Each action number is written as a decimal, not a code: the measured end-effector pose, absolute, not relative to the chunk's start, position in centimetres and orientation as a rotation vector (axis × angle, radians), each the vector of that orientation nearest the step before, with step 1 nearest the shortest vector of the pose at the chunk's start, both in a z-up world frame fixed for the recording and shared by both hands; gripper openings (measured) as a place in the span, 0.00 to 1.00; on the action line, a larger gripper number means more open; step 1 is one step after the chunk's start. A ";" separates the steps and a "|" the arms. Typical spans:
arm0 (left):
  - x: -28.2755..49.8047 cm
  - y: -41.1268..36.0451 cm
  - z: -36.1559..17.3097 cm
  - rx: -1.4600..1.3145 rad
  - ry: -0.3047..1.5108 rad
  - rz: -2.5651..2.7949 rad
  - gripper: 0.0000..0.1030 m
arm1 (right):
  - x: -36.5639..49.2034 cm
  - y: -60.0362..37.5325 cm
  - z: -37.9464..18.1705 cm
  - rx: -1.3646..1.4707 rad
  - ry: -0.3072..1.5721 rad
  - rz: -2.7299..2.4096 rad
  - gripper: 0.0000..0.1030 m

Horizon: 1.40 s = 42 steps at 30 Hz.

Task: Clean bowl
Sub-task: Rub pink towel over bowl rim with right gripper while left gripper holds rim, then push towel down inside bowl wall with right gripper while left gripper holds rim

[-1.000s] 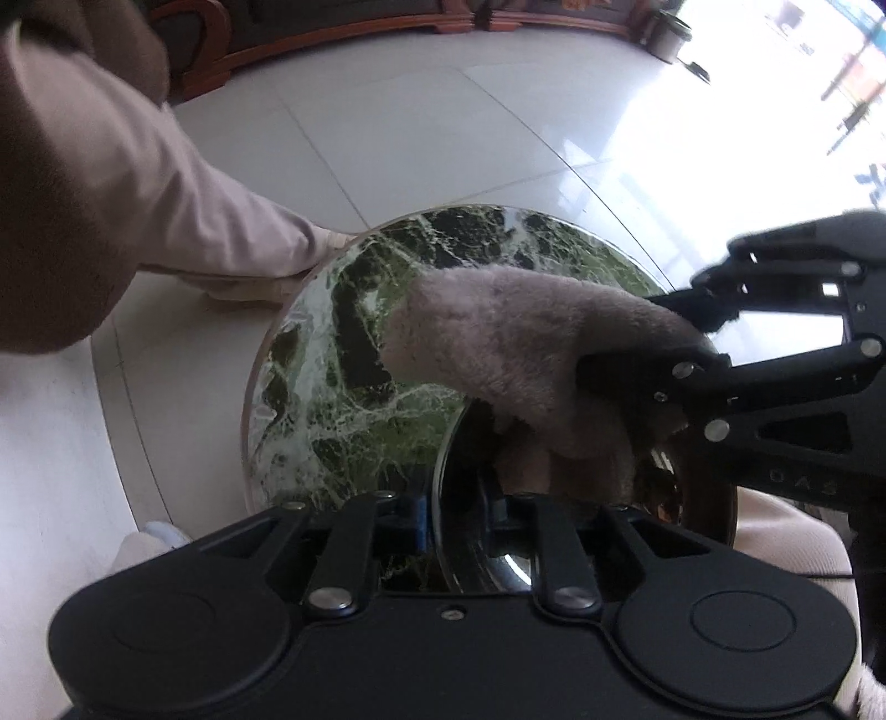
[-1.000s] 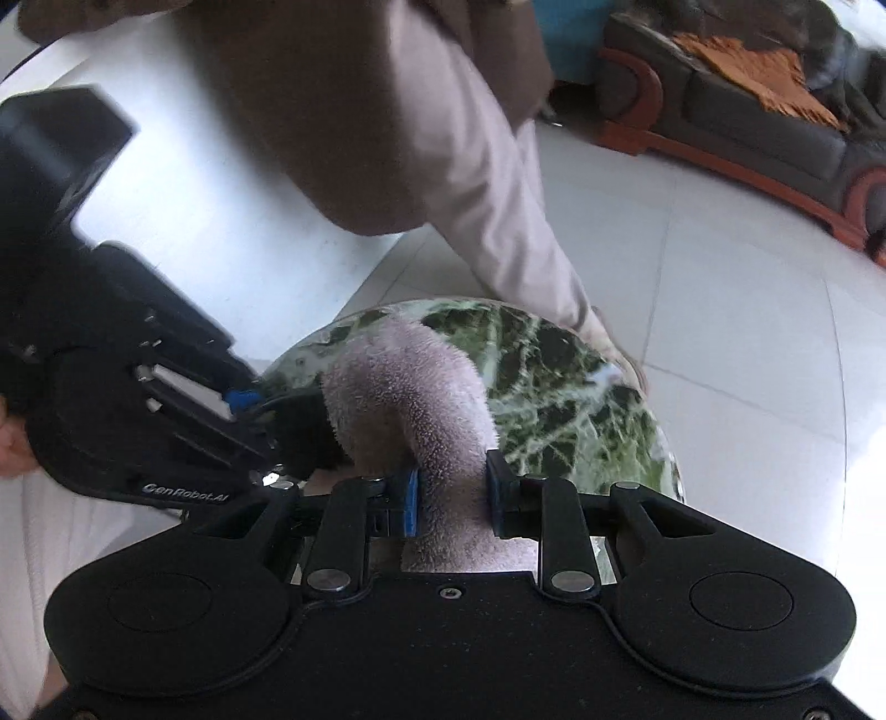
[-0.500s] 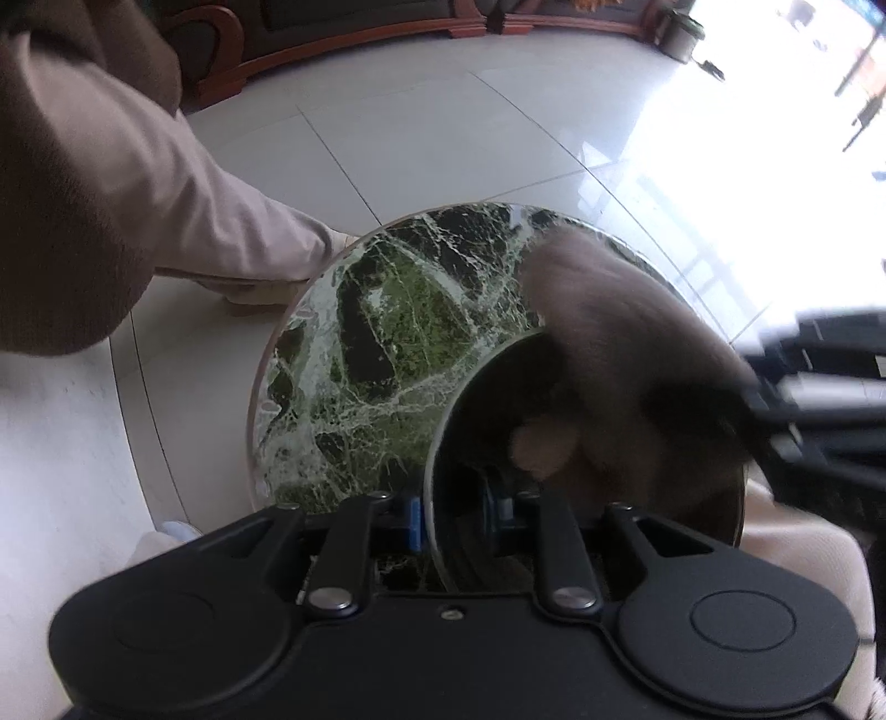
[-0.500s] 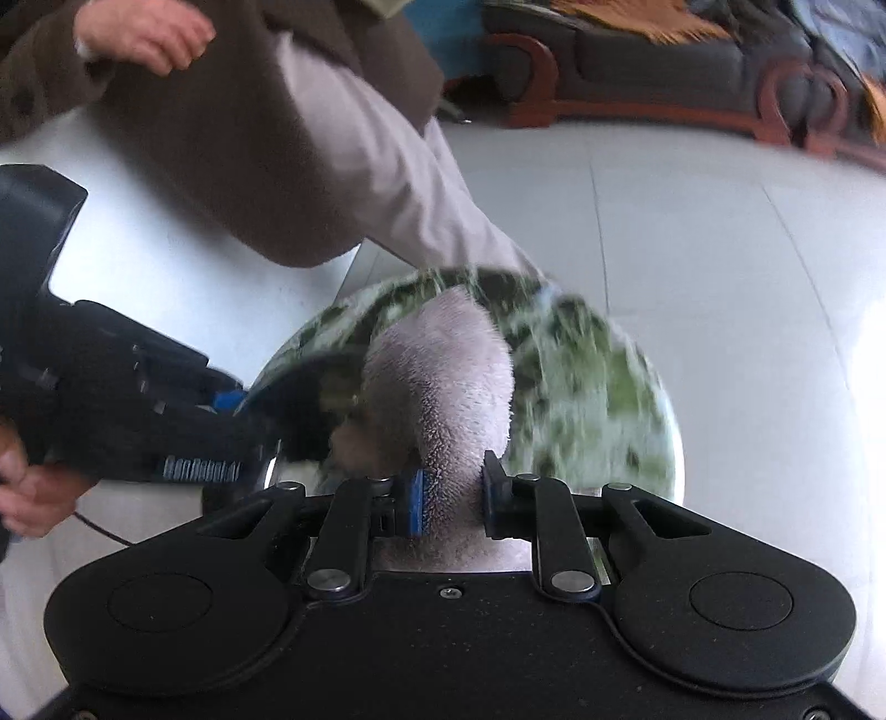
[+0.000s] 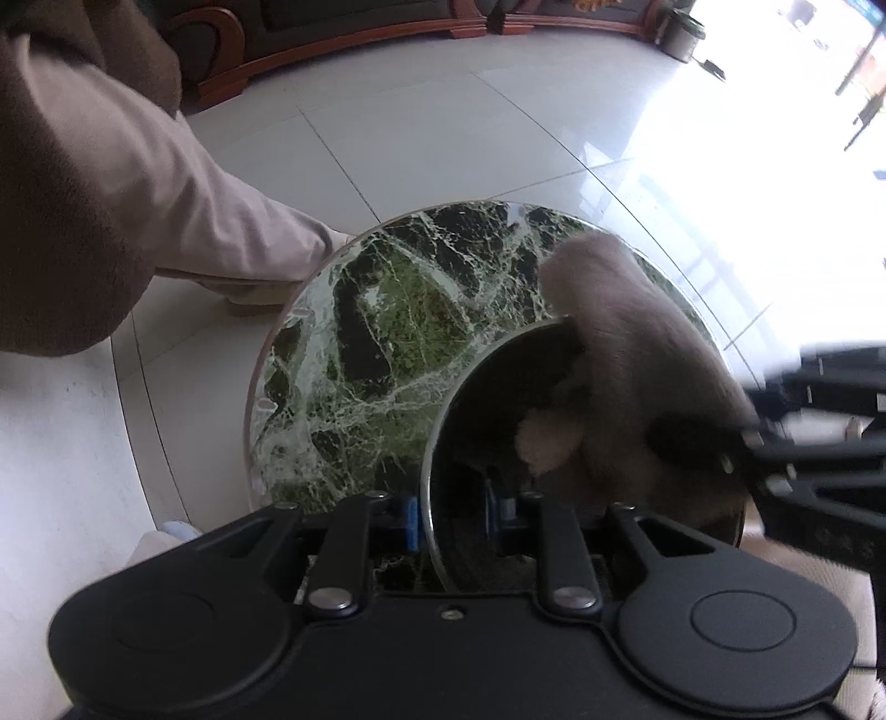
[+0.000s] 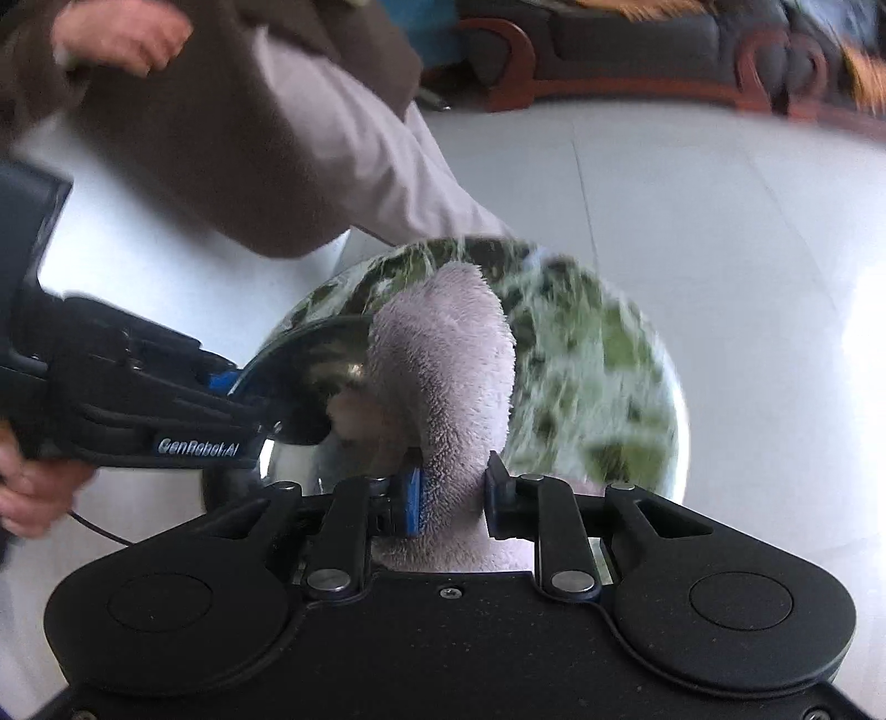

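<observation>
A shiny steel bowl [image 5: 487, 399] is held tilted above a round green marble table [image 5: 376, 354]. My left gripper [image 5: 451, 523] is shut on the bowl's near rim; it also shows in the right wrist view [image 6: 243, 410], gripping the bowl [image 6: 315, 360]. My right gripper [image 6: 454, 498] is shut on a fluffy pinkish-grey towel [image 6: 448, 360], which presses over the bowl's rim and into its inside. In the left wrist view the towel [image 5: 637, 360] drapes over the bowl's far right edge, with the right gripper [image 5: 736, 443] blurred behind it.
The marble table [image 6: 581, 399] stands on a white tiled floor [image 5: 443, 138]. A person's leg in light trousers [image 5: 183, 221] is beside the table on the left. Dark wooden sofas [image 6: 637, 50] line the far wall.
The towel and right gripper have swept from the bowl's middle toward its far right rim. More of the bowl's dark inside shows. The left gripper keeps its hold on the rim.
</observation>
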<state>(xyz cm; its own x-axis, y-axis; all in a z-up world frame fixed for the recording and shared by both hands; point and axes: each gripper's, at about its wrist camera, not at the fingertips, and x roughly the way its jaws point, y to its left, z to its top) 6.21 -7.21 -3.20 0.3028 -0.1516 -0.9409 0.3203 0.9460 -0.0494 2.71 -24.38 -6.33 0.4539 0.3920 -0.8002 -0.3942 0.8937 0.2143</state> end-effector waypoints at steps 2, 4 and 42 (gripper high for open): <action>6.2 -7.4 -3.2 0.175 1.225 -0.318 0.21 | 4.0 -23.6 -5.8 -0.036 0.968 0.503 0.20; 6.1 -7.4 -3.2 0.173 1.226 -0.313 0.21 | 5.1 -23.2 -5.8 -0.034 0.965 0.522 0.20; 6.1 -7.7 -3.5 0.113 1.243 -0.283 0.24 | 2.0 -25.8 -8.2 0.171 1.006 0.410 0.21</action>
<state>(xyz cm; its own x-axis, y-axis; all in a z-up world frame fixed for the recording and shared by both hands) 6.10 -7.68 -3.47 0.2923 -0.1509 -0.9444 0.2734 0.9595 -0.0687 2.05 -25.84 -8.21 0.4668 0.4094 -0.7839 -0.2544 0.9111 0.3244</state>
